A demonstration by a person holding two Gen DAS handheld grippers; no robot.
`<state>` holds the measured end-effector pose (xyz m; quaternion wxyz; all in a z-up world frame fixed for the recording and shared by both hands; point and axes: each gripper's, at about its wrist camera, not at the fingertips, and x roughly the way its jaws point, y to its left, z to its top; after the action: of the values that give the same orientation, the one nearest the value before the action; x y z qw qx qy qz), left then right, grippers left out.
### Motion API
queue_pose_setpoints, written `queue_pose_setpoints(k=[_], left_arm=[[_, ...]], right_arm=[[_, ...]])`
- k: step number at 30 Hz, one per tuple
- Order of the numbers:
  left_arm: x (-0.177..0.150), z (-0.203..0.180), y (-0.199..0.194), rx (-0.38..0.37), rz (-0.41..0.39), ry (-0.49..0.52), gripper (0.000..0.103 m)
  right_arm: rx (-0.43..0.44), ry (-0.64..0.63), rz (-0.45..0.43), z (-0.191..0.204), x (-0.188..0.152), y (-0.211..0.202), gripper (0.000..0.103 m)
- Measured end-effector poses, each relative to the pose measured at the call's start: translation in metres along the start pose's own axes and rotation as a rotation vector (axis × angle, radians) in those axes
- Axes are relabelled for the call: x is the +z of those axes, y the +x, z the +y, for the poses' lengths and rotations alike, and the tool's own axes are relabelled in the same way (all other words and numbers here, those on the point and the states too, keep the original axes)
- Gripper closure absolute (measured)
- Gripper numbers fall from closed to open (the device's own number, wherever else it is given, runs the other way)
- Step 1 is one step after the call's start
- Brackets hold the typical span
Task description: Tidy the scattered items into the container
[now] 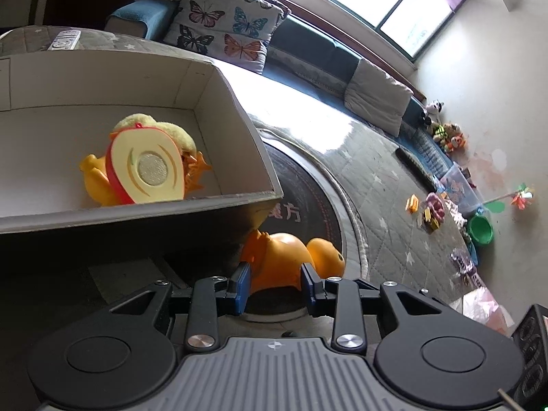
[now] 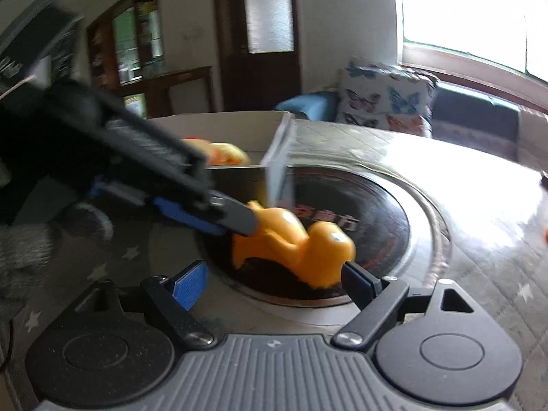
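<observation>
An orange toy duck (image 1: 291, 260) is clamped between the blue pads of my left gripper (image 1: 277, 284), just beside the near corner of the cardboard box (image 1: 212, 82). The box holds a yellow plush toy (image 1: 154, 126), another orange toy (image 1: 96, 178) and a red and cream toy half (image 1: 147, 171). In the right wrist view the same duck (image 2: 294, 243) hangs from the left gripper's fingers (image 2: 236, 219) above the dark round plate (image 2: 376, 226). My right gripper (image 2: 274, 284) is open wide and empty, just below the duck.
The table has a quilted star cover (image 1: 387, 178). A sofa with butterfly cushions (image 1: 222, 24) runs behind it. Small toys (image 1: 428, 212), a green bowl (image 1: 481, 229) and a clear tub (image 1: 459, 188) lie at the far right. A remote (image 1: 65, 39) lies behind the box.
</observation>
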<state>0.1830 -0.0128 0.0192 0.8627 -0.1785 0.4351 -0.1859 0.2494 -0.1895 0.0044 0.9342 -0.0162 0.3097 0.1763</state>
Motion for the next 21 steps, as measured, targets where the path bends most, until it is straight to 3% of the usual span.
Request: queue_pose_setpoints(k=[7,15,21], left_arm=[[0.005,-0.003,0.001,-0.019,-0.038,-0.030,0.068],[0.012,-0.001,0.011,-0.006,-0.051,-0.072,0.068],[0.013,0.005,0.018,0.007,-0.055,-0.100,0.068]], right_arm=[[-0.002,0.021,0.037,-0.023,0.007,0.020,0.016],[0.033,0.008,0.041,-0.019,0.011,0.033,0.016],[0.047,0.003,0.046,-0.007,0.003,0.021,0.023]])
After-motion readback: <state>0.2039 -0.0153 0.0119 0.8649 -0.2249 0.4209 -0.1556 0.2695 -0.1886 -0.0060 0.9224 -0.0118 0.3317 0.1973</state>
